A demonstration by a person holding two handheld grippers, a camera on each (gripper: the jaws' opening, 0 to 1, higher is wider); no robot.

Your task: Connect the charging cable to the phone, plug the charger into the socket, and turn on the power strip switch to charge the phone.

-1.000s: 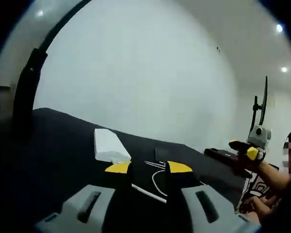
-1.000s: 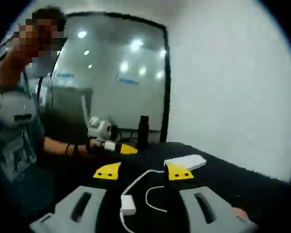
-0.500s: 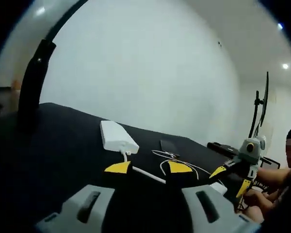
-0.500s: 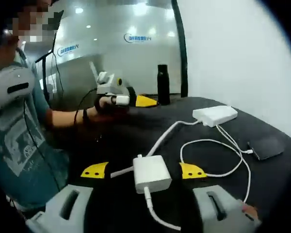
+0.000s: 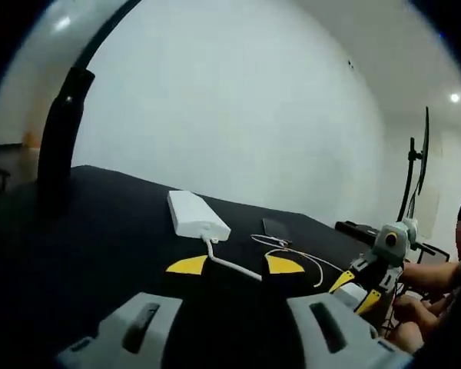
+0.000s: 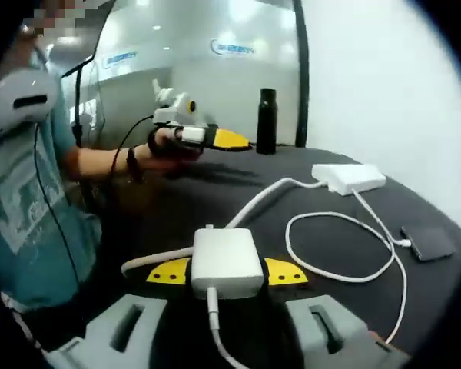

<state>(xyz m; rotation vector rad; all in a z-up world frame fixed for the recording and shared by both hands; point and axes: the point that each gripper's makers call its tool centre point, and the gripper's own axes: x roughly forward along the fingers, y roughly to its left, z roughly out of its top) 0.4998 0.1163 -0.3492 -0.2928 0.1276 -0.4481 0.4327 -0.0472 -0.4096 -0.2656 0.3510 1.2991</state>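
Observation:
A white charger [image 6: 227, 261] lies on the black table [image 6: 177, 200], with my right gripper [image 6: 227, 273] shut on it, one yellow tip against each side. Its thin white cable [image 6: 346, 254] loops across to the dark phone [image 6: 424, 242]. Farther back lies the white power strip [image 6: 349, 177]. In the left gripper view my left gripper [image 5: 236, 265] hovers open and empty over the table, short of the power strip [image 5: 198, 215] and the phone [image 5: 276, 228]. At the right of that view, the right gripper [image 5: 356, 290] holds the charger [image 5: 352, 294].
A black bottle [image 6: 267, 121] stands at the table's far edge. The power strip's thick white cord [image 6: 269, 196] runs across the table toward the person. A hand holds the left gripper [image 6: 234, 141] above the far side. A black stand [image 5: 411, 177] rises behind the table.
The right gripper has come closer to the charger and its jaws have closed in on its sides. The left gripper has barely moved.

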